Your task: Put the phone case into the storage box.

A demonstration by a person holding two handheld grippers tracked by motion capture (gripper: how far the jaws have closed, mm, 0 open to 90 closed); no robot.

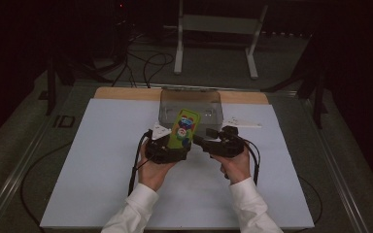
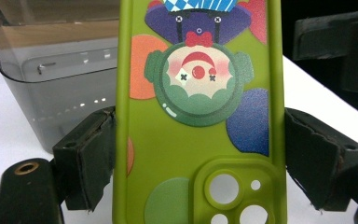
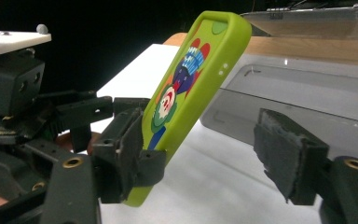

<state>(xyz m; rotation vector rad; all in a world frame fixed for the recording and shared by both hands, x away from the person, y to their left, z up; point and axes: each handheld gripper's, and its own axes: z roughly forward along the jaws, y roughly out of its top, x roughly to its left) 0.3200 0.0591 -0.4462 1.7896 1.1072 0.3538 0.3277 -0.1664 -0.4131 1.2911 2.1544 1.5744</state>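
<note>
Left gripper (image 1: 171,145) clamped green phone case (image 1: 184,128) by sides, raised before grey bin (image 1: 191,104). Right gripper (image 1: 201,141) stood part-open beside case, not gripping. Handover step, probably; next: close on free edge.

Dim high view with black surroundings, brighter gripper views, soft focus, faint glare on clear box (image 3: 307,88)

White sheet (image 1: 102,170) covers table; wooden edge (image 1: 126,93) at far side; smoky clear bin (image 1: 191,104) stands on sheet.

High view overhead, tool views close, sharing phone case (image 2: 198,112)
</note>
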